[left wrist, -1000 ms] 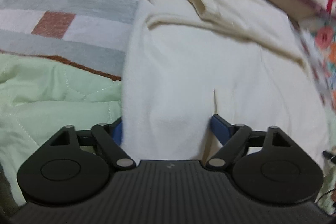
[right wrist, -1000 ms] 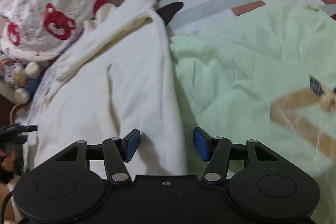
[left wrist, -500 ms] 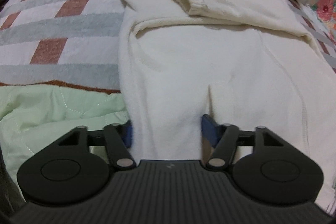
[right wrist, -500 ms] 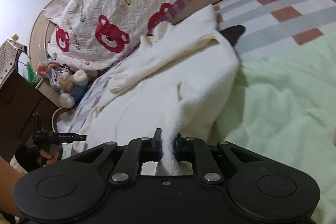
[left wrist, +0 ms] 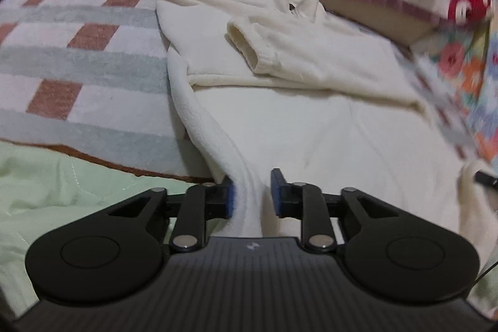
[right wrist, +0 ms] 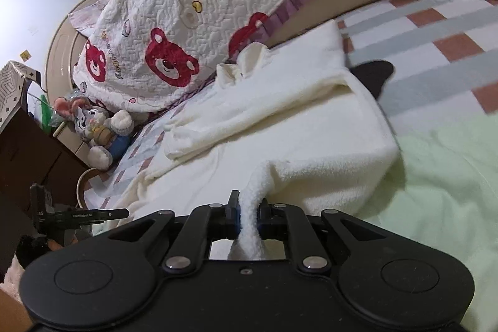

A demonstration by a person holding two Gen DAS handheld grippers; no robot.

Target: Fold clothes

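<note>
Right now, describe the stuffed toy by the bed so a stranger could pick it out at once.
Start at the white quilt with red bear faces draped over the end of the bed. Follow its lower left edge down to the floor beside the dark wooden cabinet. The plush rabbit sits there: grey with pink-lined ears and cream paws, the only stuffed figure among flat bedding.

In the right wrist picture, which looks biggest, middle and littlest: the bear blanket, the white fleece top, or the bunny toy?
1. white fleece top, though it lies nearest the camera
2. bear blanket, nearly as big, so unsure
3. bunny toy, clearly littlest
</note>
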